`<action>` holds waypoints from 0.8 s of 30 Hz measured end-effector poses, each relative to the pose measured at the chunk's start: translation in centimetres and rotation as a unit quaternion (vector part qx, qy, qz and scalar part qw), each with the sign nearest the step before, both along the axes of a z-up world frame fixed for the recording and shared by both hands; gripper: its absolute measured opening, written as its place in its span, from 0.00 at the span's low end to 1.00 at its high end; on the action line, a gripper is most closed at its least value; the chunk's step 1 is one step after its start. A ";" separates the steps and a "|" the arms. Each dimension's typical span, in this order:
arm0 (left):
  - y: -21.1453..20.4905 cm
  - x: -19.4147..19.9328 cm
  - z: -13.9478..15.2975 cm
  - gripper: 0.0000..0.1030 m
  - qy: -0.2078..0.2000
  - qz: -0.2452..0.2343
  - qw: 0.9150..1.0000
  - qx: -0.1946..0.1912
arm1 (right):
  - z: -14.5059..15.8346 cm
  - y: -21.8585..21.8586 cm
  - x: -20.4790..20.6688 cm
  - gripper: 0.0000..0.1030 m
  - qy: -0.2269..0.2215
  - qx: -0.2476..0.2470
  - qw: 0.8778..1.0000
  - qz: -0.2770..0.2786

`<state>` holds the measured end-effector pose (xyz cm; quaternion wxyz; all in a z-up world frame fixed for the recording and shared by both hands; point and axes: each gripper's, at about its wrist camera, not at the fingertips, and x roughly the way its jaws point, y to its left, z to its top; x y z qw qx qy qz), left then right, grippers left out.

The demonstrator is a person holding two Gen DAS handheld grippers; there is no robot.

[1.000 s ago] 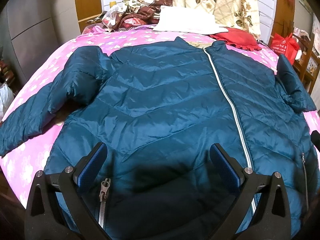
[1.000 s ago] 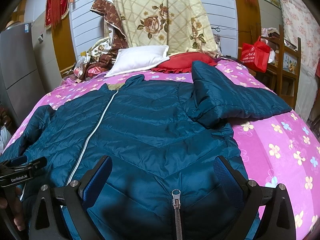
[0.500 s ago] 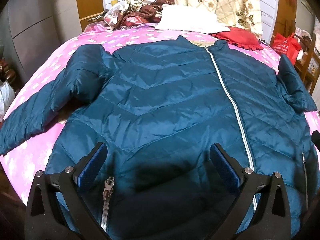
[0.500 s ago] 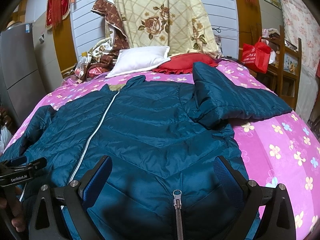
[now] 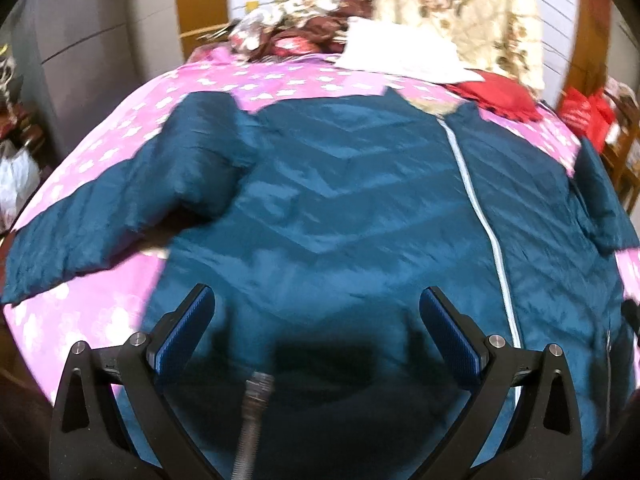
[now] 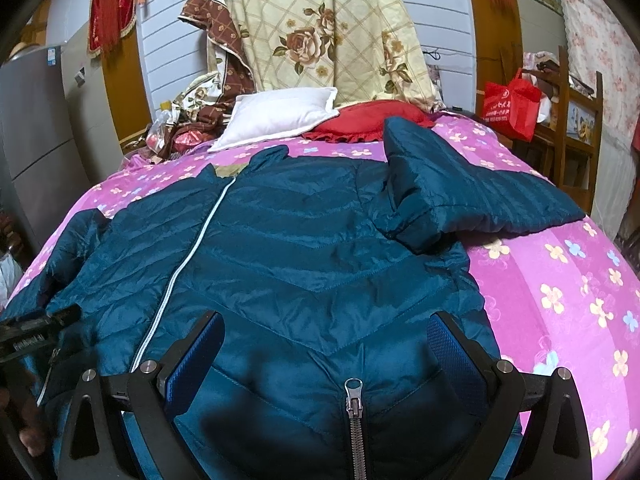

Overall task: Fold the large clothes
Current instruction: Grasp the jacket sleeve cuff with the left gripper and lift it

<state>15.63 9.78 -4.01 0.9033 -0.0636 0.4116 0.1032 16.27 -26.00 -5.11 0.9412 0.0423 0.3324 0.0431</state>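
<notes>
Presently catalogued: one teal quilted jacket (image 6: 304, 248), laid front-up across a bed (image 6: 568, 280) covered in pink flowered sheeting, collar toward the headboard, hem toward both cameras. White centre zipper (image 5: 476, 208) closed along the visible length. One sleeve (image 5: 112, 216) spread outward over the sheet on the left wrist view's left side; other sleeve (image 6: 472, 196) folded and bunched at the shoulder on the right wrist view's right side.

Left tongs (image 5: 318, 344): released, blue pads wide apart, hovering over the jacket's lower panel near a pocket zipper pull (image 5: 256, 392); nothing between the pads. View blurred.

Right tongs (image 6: 324, 360): released, spread wide above the hem, holding nothing; a second pocket zipper pull (image 6: 354, 400) lies between the fingers, whether touched cannot be told.

Beyond the collar: white pillow (image 6: 280, 116), red cushion (image 6: 368, 120), floral quilt (image 6: 320, 32) draped upright. Red bag (image 6: 510, 104) at the far right.
</notes>
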 end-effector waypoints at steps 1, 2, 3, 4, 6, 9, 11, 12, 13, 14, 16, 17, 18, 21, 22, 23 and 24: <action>1.0 0.0 0.6 1.00 0.000 0.010 1.000 -0.006 | 0.0 -0.1 -0.1 0.98 0.000 0.003 1.000 0.001; 2.6 -0.2 1.6 1.00 -0.006 0.029 0.999 -0.012 | 0.1 -0.1 -0.2 0.98 -0.001 0.005 1.000 0.002; 4.8 -0.7 2.9 1.00 -0.015 0.054 0.998 -0.020 | 0.1 -0.3 -0.2 0.98 -0.003 0.007 1.000 0.004; 6.8 -1.1 3.9 1.00 -0.024 0.074 0.997 -0.028 | 0.2 -0.3 -0.3 0.98 -0.004 0.009 1.000 0.006; 10.5 -2.1 5.1 1.00 -0.037 0.103 0.993 -0.041 | 0.1 -0.3 -0.4 0.98 -0.003 0.012 1.000 0.011; 17.6 -4.1 4.8 1.00 -0.038 0.159 0.985 -0.047 | 0.2 -0.4 -0.4 0.98 -0.003 0.013 1.000 0.011; 22.6 -5.5 3.0 1.00 -0.030 0.197 0.979 -0.054 | 0.3 -0.6 -0.5 0.98 -0.008 0.016 1.000 0.009; 24.8 -6.2 1.7 1.00 -0.021 0.218 0.974 -0.053 | 0.4 -0.7 -0.6 0.98 -0.010 0.018 1.000 0.009; 27.7 -7.2 -0.1 1.00 -0.005 0.250 0.967 -0.055 | 0.4 -0.7 -0.6 0.98 -0.011 0.019 1.000 0.009; 29.3 -7.9 -1.3 1.00 0.002 0.269 0.962 -0.056 | 0.4 -0.7 -0.6 0.98 -0.011 0.020 1.000 0.008; 32.1 -9.3 -3.5 0.99 0.018 0.305 0.950 -0.066 | 0.3 -0.7 -0.6 0.98 -0.008 0.017 1.000 0.010; 33.2 -10.0 -4.3 0.99 0.019 0.322 0.944 -0.074 | 0.3 -0.6 -0.5 0.98 -0.006 0.014 1.000 0.011; 33.7 -10.6 -4.8 0.99 0.018 0.330 0.941 -0.079 | 0.3 -0.4 -0.5 0.98 -0.004 0.011 1.000 0.013; 34.1 -10.2 -5.6 0.99 0.018 0.334 0.940 -0.061 | 0.2 -0.1 -0.4 0.98 -0.001 0.001 1.000 0.015; 34.0 -9.6 -5.8 0.99 0.024 0.332 0.942 -0.050 | 0.1 0.0 -0.3 0.98 0.001 -0.001 1.000 0.016; 34.0 -8.9 -5.9 0.99 0.032 0.328 0.943 -0.043 | 0.0 0.0 -0.3 0.98 0.002 -0.003 1.000 0.016; 34.0 -8.3 -5.9 0.99 0.036 0.322 0.945 -0.039 | -0.1 0.1 -0.2 0.98 0.004 -0.004 1.000 0.016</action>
